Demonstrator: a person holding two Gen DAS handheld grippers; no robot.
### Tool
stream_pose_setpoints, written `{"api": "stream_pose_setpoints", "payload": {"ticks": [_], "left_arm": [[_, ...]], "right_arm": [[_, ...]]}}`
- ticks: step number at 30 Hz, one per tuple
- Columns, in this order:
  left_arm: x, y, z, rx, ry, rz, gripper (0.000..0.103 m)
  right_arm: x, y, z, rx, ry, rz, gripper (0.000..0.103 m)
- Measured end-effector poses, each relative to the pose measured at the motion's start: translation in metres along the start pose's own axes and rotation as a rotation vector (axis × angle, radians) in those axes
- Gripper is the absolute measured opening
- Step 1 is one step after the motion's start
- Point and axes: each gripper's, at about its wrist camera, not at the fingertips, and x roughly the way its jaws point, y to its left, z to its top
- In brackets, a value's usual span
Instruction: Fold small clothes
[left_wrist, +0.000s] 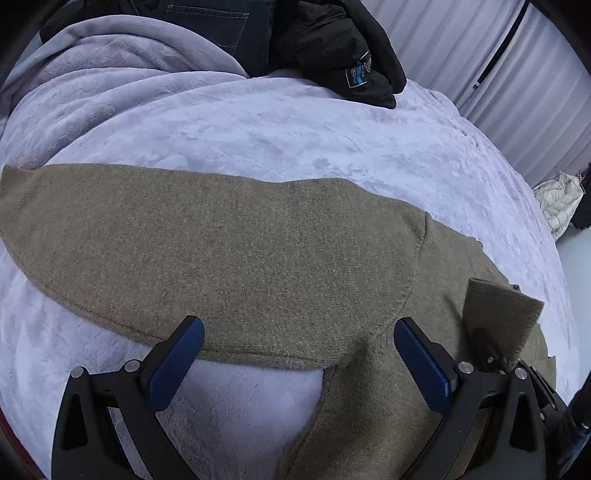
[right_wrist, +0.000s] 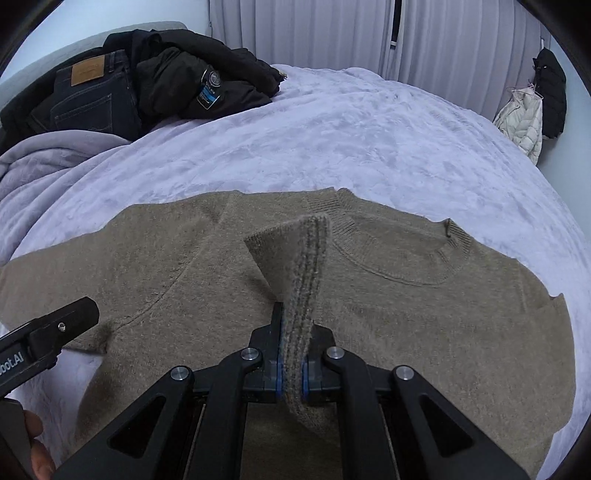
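Note:
An olive-brown knit sweater (right_wrist: 406, 314) lies flat on the bed, neck hole away from me. In the left wrist view its sleeve (left_wrist: 221, 251) stretches out to the left. My right gripper (right_wrist: 293, 354) is shut on the ribbed sleeve cuff (right_wrist: 306, 258), held upright above the sweater's chest. That cuff and gripper show at the right of the left wrist view (left_wrist: 502, 317). My left gripper (left_wrist: 299, 350) is open, over the underarm where sleeve meets body, holding nothing. It also shows at the left of the right wrist view (right_wrist: 62, 325).
The lilac plush blanket (right_wrist: 332, 147) covers the bed. A pile of dark jeans and black jackets (right_wrist: 155, 88) sits at the far left corner. White and black coats (right_wrist: 532, 110) hang at the right by the curtains.

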Motion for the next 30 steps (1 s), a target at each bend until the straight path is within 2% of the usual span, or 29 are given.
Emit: {"api": "stream_pose_setpoints", "payload": {"ticks": [1,3,4,5,8,10,11,12,14,17,18,21,22,23,26,28,30], "left_arm": [[-0.002,0.0,-0.001,0.005,0.004,-0.004,0.103],[-0.006,-0.003,-0.003,0.014,0.008,-0.014,0.103],[-0.008,-0.004,-0.003,0.012,0.009,-0.025,0.103],[-0.012,-0.005,-0.003,0.008,0.006,-0.034,0.103],[-0.023,-0.012,-0.001,-0.005,-0.015,-0.053,0.103],[-0.028,-0.024,0.0,0.006,-0.013,-0.074,0.103],[-0.03,-0.034,-0.001,0.027,-0.006,-0.092,0.103],[-0.032,-0.046,-0.003,0.052,-0.001,-0.109,0.103],[-0.035,-0.074,-0.011,0.109,0.002,-0.154,0.103],[-0.023,-0.128,-0.034,0.256,0.057,-0.221,0.103],[-0.014,-0.144,-0.044,0.308,0.087,-0.235,0.103],[0.023,-0.174,-0.078,0.455,0.169,-0.111,0.103],[0.032,-0.176,-0.088,0.493,0.181,-0.051,0.103],[0.033,-0.176,-0.094,0.521,0.158,-0.031,0.103],[0.013,-0.173,-0.09,0.512,0.113,-0.07,0.103],[0.002,-0.175,-0.081,0.494,0.065,-0.092,0.103],[0.002,-0.185,-0.071,0.487,0.052,-0.108,0.103]], "right_arm": [[0.005,0.004,0.0,-0.013,0.017,0.016,0.011],[0.014,0.004,-0.003,-0.004,0.08,0.072,0.03],[0.016,0.004,-0.004,0.014,0.101,0.112,0.056],[0.014,0.003,-0.006,0.03,0.099,0.142,0.072],[-0.018,-0.013,-0.009,0.08,0.035,0.237,0.074],[-0.048,-0.038,-0.009,0.136,-0.036,0.327,0.074],[-0.064,-0.053,-0.01,0.155,-0.081,0.333,0.076],[-0.076,-0.069,-0.013,0.164,-0.116,0.308,0.079],[-0.082,-0.095,-0.018,0.149,-0.117,0.163,0.082],[-0.064,-0.13,-0.037,0.102,-0.014,-0.085,0.082],[-0.055,-0.142,-0.048,0.121,0.032,-0.123,0.082],[-0.034,-0.164,-0.079,0.185,0.154,-0.075,0.081],[-0.035,-0.164,-0.087,0.167,0.142,-0.061,0.081],[-0.041,-0.16,-0.092,0.132,0.115,-0.063,0.082],[-0.065,-0.164,-0.093,0.115,0.085,-0.024,0.082],[-0.085,-0.178,-0.089,0.138,0.003,-0.001,0.082],[-0.086,-0.185,-0.078,0.143,-0.045,-0.029,0.082]]}}
